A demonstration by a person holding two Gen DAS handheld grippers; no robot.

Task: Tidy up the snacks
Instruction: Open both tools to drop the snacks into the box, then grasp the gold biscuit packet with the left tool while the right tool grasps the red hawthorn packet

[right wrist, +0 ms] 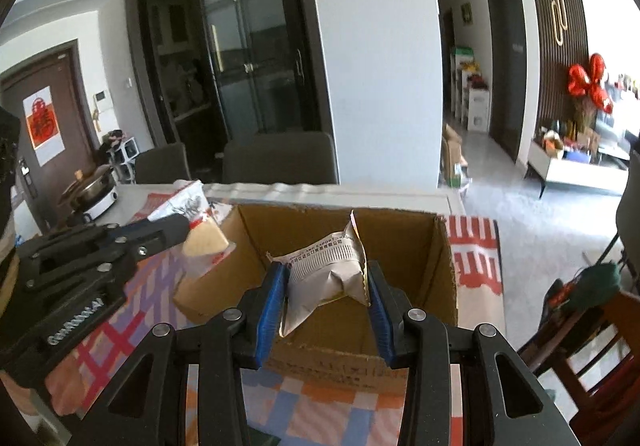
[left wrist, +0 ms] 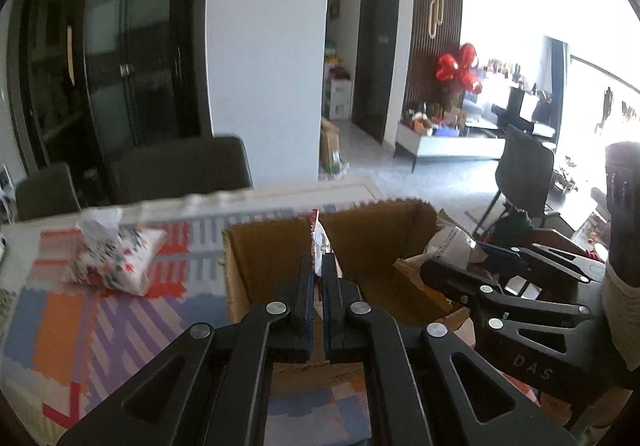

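I hold both snack packets over the cardboard box (right wrist: 440, 270) for dropping in: right gripper (right wrist: 326, 282) jaws clamp the grey packet (right wrist: 324, 278), left gripper (left wrist: 319, 278) jaws pinch the clear packet (right wrist: 200, 230) nearly shut.

Home, open dining-living area: dining chairs (right wrist: 280, 157), glass-door cabinet (right wrist: 248, 57), low TV console (left wrist: 448, 145), red balloons (left wrist: 460, 67), patterned cloth on bench (left wrist: 100, 326).

A crumpled grey snack packet (right wrist: 326, 278) is held upright at frame centre, above an open cardboard box (right wrist: 444, 270); a clear-wrapped yellowish snack (right wrist: 202, 242) is held left.
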